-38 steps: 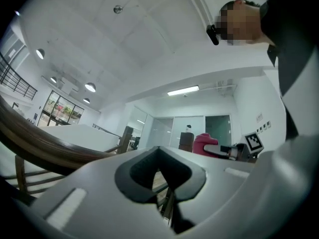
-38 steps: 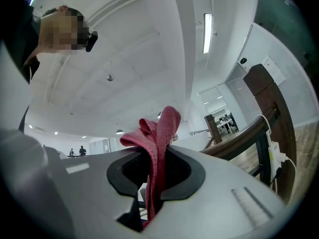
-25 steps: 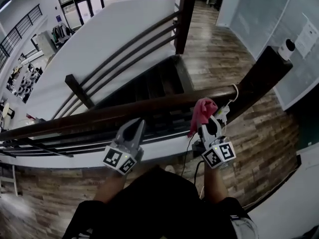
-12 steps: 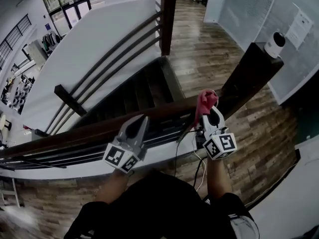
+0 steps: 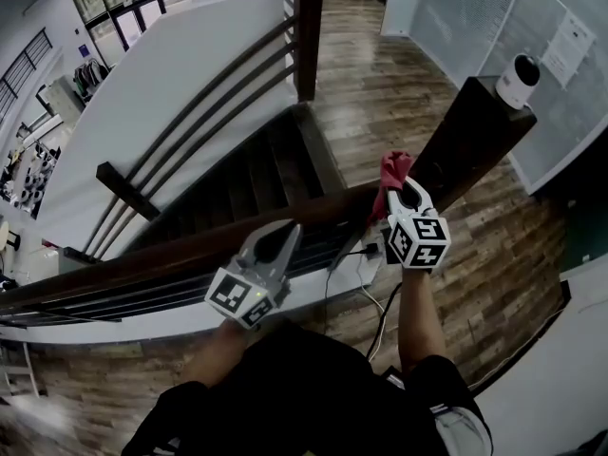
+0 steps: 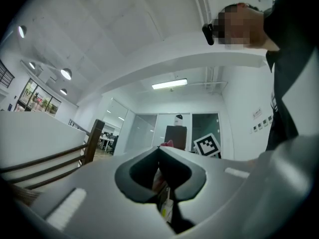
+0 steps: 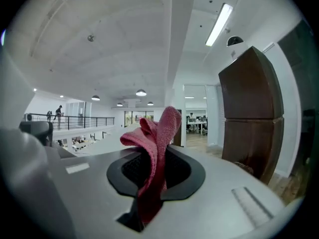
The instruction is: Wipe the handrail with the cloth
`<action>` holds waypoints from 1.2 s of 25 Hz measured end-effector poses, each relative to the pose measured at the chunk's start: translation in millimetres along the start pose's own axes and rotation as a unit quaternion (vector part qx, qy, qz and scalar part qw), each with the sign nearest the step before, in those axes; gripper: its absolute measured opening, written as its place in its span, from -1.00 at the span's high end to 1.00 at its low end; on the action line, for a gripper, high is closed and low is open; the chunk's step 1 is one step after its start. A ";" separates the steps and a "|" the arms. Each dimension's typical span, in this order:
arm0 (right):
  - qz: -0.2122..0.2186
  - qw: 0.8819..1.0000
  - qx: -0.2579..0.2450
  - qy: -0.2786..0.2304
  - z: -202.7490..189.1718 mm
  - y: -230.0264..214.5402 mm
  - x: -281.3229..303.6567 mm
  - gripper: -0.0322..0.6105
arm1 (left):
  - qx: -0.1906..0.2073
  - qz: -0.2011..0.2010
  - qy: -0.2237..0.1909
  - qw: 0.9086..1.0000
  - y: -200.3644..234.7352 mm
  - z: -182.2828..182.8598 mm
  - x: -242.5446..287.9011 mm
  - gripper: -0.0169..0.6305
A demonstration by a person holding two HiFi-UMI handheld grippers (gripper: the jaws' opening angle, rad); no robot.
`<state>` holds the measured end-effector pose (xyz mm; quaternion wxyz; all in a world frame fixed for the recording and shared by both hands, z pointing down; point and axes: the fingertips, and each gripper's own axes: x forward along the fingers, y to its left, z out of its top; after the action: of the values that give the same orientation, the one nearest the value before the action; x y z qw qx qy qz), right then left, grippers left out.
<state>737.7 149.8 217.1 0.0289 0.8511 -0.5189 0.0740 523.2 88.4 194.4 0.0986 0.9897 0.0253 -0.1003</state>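
Most of the wiping, as I am judging it, is lying ahead of me. I am clenching my right gripper (image 5: 405, 194) on the red cloth (image 5: 391, 173), a bunched fold of it standing up out of the jaws. I am holding it at the far right end of the handrail (image 5: 190, 250), just beside the dark post (image 5: 475, 131). Whether the cloth is pressing on the wood or only hovering over it, I cannot tell, and no stretch of the rail is looking different from the rest. The whole long run down to my left seems to be waiting for the cloth.

I am keeping my left gripper (image 5: 283, 234) closed with nothing between its jaws, over the rail's middle stretch.

The rail is looking like smooth, dark polished wood, sloping away leftward above thinner bars. Beyond it a staircase (image 5: 256, 188) is dropping down, with plank flooring (image 5: 380, 93) around it. A small white camera (image 5: 520, 69) is sitting on the post top, and a cable (image 5: 375, 302) is trailing below my right arm.
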 end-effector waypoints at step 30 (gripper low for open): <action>0.087 0.977 -0.062 0.183 -49.9 123.1 25.6 0.74 | 0.004 0.099 0.024 0.995 52.0 15.2 -111.8 0.95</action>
<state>635.2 76.9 267.0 0.1698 0.7715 -0.5802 0.1983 414.5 31.0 212.4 0.1037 0.9899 -0.0709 -0.0664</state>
